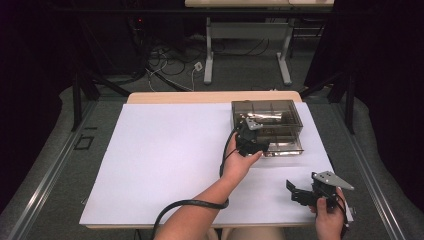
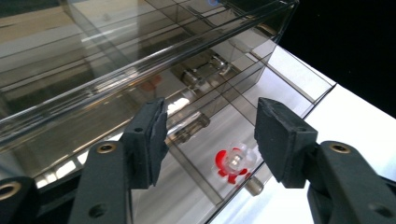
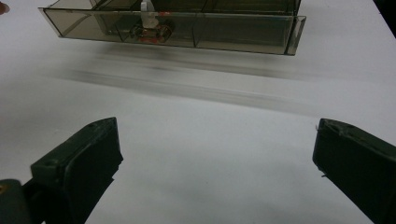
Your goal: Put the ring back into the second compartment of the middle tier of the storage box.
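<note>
White paper is covering the table (image 1: 165,165), and dark curtains are standing around it. The left gripper (image 1: 252,145) is hovering at the open drawer (image 1: 285,145) of a smoky clear plastic organizer box (image 1: 267,112). Its jaws are partly spread and are pinching nothing; in the left gripper view the pads (image 2: 156,135) are standing apart above a drawer compartment. In this compartment a small red and clear piece (image 2: 232,164) is lying, near the front wall, with a small metal part (image 2: 254,185) just beside it. It looks as if the person is putting the red piece into the drawer and is now letting it go. The right gripper (image 1: 307,192) is waiting near the table's front edge, well apart from the box, with jaws spread wide and empty.

The next move probably calls for lifting the left gripper clear of the drawer without catching its thin walls, then pushing the drawer shut with a straight, gentle push, because the light box can slide on the paper.
</note>
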Demonstrator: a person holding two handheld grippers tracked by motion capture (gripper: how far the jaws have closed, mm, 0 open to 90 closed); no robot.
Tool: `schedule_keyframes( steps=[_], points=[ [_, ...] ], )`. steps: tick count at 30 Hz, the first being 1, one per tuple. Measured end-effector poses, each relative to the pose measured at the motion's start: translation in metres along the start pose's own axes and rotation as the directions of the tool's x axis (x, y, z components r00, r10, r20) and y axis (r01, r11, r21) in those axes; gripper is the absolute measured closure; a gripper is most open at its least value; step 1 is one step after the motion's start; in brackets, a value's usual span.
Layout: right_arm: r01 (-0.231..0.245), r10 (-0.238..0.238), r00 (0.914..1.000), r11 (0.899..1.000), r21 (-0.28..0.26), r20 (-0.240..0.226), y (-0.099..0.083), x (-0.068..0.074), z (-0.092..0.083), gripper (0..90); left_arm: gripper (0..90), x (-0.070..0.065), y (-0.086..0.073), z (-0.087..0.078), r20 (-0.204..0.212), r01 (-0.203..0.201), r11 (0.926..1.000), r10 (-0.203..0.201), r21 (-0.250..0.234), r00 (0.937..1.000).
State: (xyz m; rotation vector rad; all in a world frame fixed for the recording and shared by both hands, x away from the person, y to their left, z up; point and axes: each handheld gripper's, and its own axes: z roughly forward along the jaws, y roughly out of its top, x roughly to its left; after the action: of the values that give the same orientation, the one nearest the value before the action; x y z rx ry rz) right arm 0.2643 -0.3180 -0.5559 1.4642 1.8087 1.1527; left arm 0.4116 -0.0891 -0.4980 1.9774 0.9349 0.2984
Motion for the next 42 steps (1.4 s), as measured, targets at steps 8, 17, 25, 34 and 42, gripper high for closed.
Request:
schedule_keyframes(
  steps=[8,17,25,34,42],
  points=[
    [0.002,-0.002,1.0,1.0,-0.002,-0.002,0.0,0.001,0.001,0.7,31.7,0.01,-0.004,-0.014,-0.007,0.01,0.9998,-0.01,-0.018,0.9999],
    [0.013,-0.013,0.9999,1.0,-0.002,0.008,0.0,0.0,0.001,0.7,30.0,0.021,-0.013,-0.037,-0.02,0.027,0.9993,-0.028,-0.027,0.9994],
    [0.017,-0.017,0.9998,1.0,0.007,0.011,-0.001,0.001,0.001,0.7,28.6,0.032,-0.023,-0.059,-0.024,0.042,0.9979,-0.043,-0.048,0.9988],
    [0.014,-0.014,0.9998,1.0,0.005,0.011,-0.001,0.001,0.001,0.7,15.6,0.048,-0.042,-0.088,-0.029,0.083,0.992,-0.086,-0.094,0.9959],
    [0.016,-0.016,0.9998,1.0,0.006,0.011,-0.001,0.001,0.001,0.7,4.3,0.067,-0.066,-0.117,-0.051,0.115,0.9841,-0.123,-0.135,0.9911]
  ],
)
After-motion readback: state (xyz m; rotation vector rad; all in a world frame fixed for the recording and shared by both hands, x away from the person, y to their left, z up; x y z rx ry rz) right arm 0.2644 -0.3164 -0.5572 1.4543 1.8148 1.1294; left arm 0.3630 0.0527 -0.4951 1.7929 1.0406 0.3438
